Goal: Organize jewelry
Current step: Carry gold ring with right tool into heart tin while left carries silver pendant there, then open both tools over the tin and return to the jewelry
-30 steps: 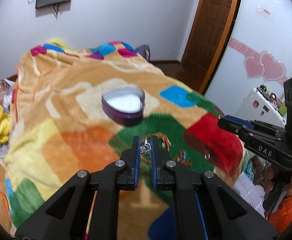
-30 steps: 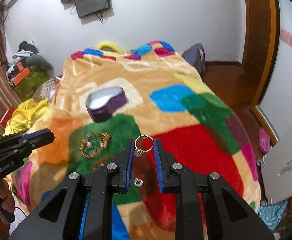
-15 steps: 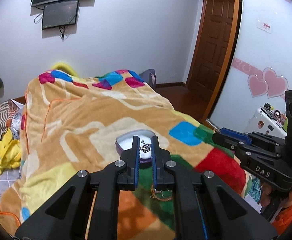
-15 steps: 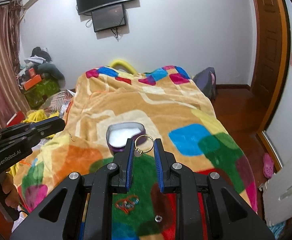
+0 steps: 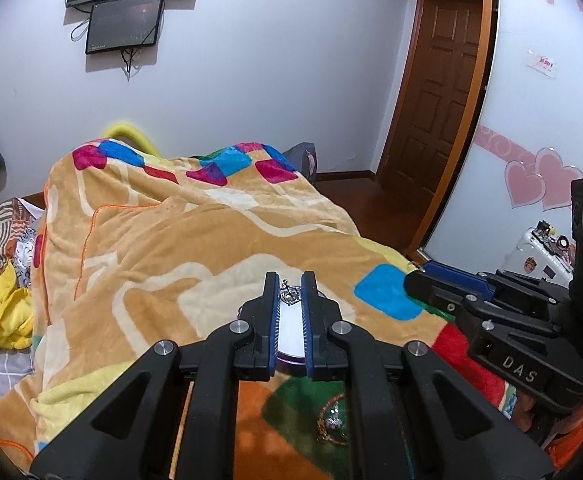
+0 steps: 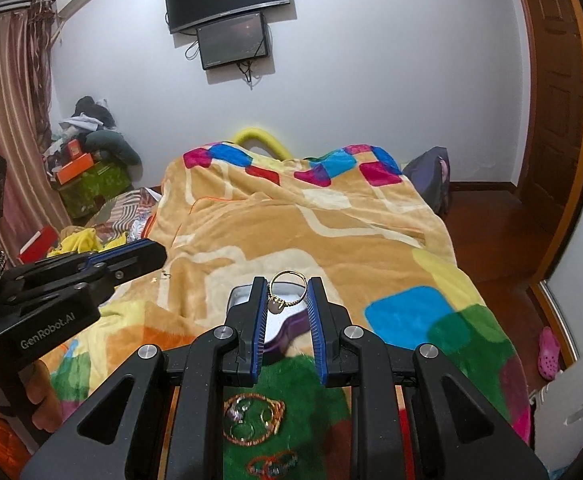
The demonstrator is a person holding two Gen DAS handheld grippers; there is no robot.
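Observation:
My left gripper (image 5: 290,294) is shut on a small silver pendant (image 5: 290,295) and holds it above the open purple heart-shaped jewelry box (image 5: 290,336), whose white inside shows between the fingers. My right gripper (image 6: 288,294) is shut on a thin gold ring (image 6: 287,290) with a small charm, above the same box (image 6: 281,326). A gold bracelet (image 6: 251,420) and a small red-and-green piece (image 6: 271,466) lie on the green patch of the blanket below. The bracelet also shows in the left wrist view (image 5: 333,424).
The box rests on a bed under a colourful patchwork blanket (image 6: 331,220). The left gripper shows at the left of the right wrist view (image 6: 63,280), the right gripper at the right of the left wrist view (image 5: 503,320). A clothes pile (image 6: 87,160), a door (image 5: 439,120).
Both grippers have lifted off the blanket with their pieces and moved forward over the heart box. The bracelet has stayed on the green patch.

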